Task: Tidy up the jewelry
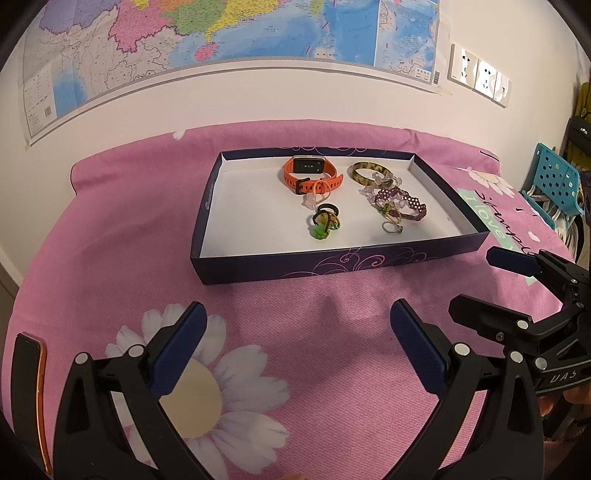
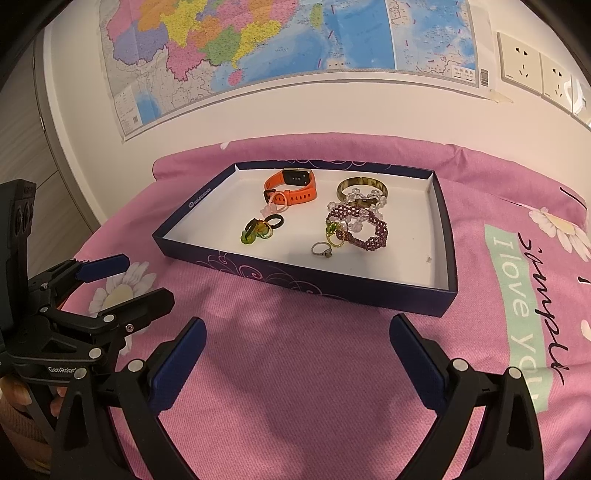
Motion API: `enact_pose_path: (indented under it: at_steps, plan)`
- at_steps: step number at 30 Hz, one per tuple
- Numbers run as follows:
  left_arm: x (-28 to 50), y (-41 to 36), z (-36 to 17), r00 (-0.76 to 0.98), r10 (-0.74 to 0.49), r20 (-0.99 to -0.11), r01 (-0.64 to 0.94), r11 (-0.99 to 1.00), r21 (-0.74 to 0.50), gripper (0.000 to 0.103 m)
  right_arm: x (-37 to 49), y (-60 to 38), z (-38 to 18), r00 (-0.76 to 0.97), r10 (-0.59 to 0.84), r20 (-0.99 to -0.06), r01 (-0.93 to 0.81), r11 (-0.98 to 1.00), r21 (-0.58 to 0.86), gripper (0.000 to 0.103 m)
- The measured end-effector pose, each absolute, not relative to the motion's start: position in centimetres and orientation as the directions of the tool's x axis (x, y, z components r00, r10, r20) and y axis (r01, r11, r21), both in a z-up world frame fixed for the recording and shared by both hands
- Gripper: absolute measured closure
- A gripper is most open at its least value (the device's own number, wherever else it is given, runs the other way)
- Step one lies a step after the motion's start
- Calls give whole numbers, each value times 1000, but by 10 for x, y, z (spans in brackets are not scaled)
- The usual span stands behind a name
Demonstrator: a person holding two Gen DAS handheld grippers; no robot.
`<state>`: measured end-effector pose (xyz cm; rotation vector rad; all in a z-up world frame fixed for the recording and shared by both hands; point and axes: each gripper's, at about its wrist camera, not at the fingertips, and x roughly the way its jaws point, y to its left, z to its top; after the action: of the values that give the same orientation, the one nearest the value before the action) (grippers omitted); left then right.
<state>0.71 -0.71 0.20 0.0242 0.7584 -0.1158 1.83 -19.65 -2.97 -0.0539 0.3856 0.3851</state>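
A dark blue box lid (image 1: pixel 295 267) (image 2: pixel 306 282) with a white inside lies on the pink cloth. In it lie an orange watch (image 1: pixel 310 173) (image 2: pixel 291 188), a brown bangle (image 1: pixel 369 173) (image 2: pixel 362 184), a purple beaded bracelet (image 1: pixel 406 203) (image 2: pixel 365 225), clear beads, a silver ring (image 1: pixel 392 228) (image 2: pixel 322 250) and green and black rings (image 1: pixel 325 221) (image 2: pixel 258 229). My left gripper (image 1: pixel 297 332) is open and empty, short of the box. My right gripper (image 2: pixel 297 343) is open and empty, also short of the box. Each gripper shows in the other's view, the right one (image 1: pixel 517 280) and the left one (image 2: pixel 122 280).
The pink flowered cloth (image 1: pixel 295 350) covers the surface up to a white wall with a map (image 1: pixel 221 33) and sockets (image 1: pixel 480 74). A turquoise perforated basket (image 1: pixel 554 181) stands at the right. A phone edge (image 1: pixel 33 398) lies at the lower left.
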Motion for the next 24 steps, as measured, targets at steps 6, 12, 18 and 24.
enact_pose_path:
  at_steps: [6, 12, 18, 24]
  plan:
    - [7, -7, 2, 720, -96, -688, 113, 993, -20, 5, 18, -196, -30, 856, 355, -376, -376, 927, 21, 7]
    - [7, -7, 2, 719, -97, -688, 114, 993, -21, 5, 18, -197, -30, 855, 356, -377, -376, 926, 21, 7]
    - [6, -8, 1, 719, -97, -688, 114, 993, -21, 5, 19, -197, -30, 855, 356, -376, -376, 926, 22, 7]
    - [6, -8, 1, 719, -97, -688, 114, 993, -21, 5, 19, -197, -30, 854, 356, -378, -376, 926, 22, 7]
